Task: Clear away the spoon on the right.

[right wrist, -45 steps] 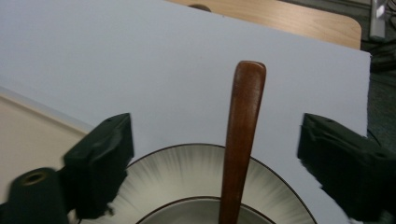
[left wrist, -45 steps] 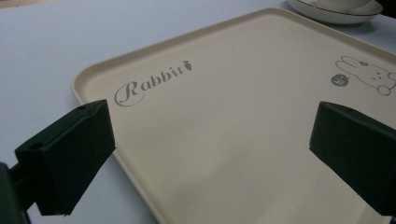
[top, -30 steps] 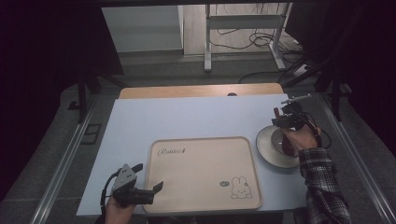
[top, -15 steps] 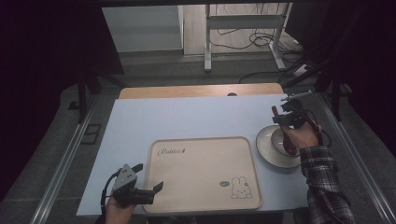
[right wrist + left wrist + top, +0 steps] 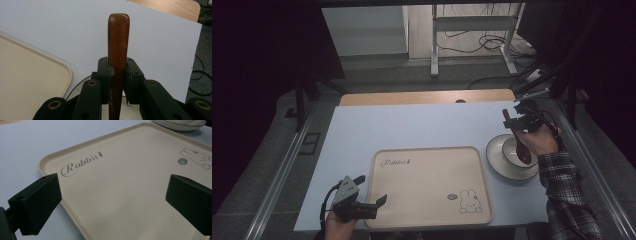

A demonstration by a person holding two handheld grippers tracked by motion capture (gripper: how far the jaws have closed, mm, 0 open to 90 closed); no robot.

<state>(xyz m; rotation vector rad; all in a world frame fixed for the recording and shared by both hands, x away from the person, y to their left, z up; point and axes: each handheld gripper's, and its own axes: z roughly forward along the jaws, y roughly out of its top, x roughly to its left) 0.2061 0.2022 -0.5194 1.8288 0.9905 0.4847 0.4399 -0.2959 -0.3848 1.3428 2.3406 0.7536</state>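
- My right gripper is clamped on the handle of a dark wooden spoon; in the right gripper view the jaws are pressed against both flat sides of the handle, whose rounded end sticks up well past them.
- In the high view the spoon's scoop hangs over the white bowl at centre right of the frame, beside the right edge of the cream rabbit tray. Whether the scoop touches the bowl's inside, I cannot tell.
- I judge the step in hand to be carrying the spoon, either lifting it clear of the bowl or setting it into it. To do that well, I would keep the squeeze steady, since the smooth handle could pivot between the pads, and move straight up or down so the scoop does not catch the bowl's rim and drag the dish across the pale blue table.
- My left gripper sits at the lower left of the high view with its jaws spread wide, holding nothing. In the left gripper view, one black pad rests over the tray's near edge, and the other over the tray itself.
- I would keep the left one parked there, ready to steady the tray.
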